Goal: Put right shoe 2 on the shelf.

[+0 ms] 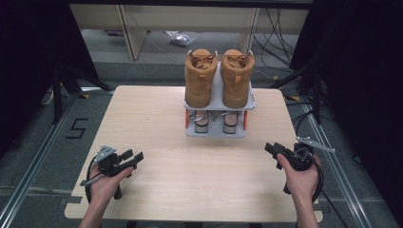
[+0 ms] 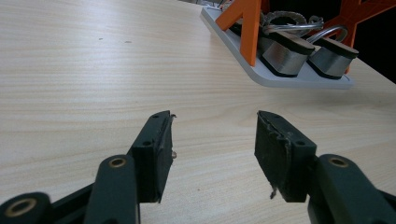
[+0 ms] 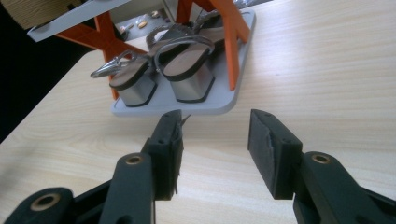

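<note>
A small two-tier shoe rack (image 1: 216, 102) stands at the far middle of the wooden table. Two tan boots (image 1: 218, 76) sit on its top shelf. A pair of silver block-heel sandals (image 1: 216, 121) rests on the lower shelf, heels toward me (image 3: 163, 74) (image 2: 299, 51). My left gripper (image 1: 135, 156) is held low over the table's near left, open, with nothing between its jaws (image 2: 215, 140). At the near right my right gripper (image 1: 272, 151) is open too, empty, pointing toward the rack (image 3: 215, 135).
The rack has orange legs (image 3: 231, 42) and a grey base plate (image 2: 280, 77). Bare tabletop (image 1: 199, 171) lies between the grippers and the rack. Cables trail on the floor (image 1: 285, 42) behind the table, and a wooden frame (image 1: 135, 33) stands at the back.
</note>
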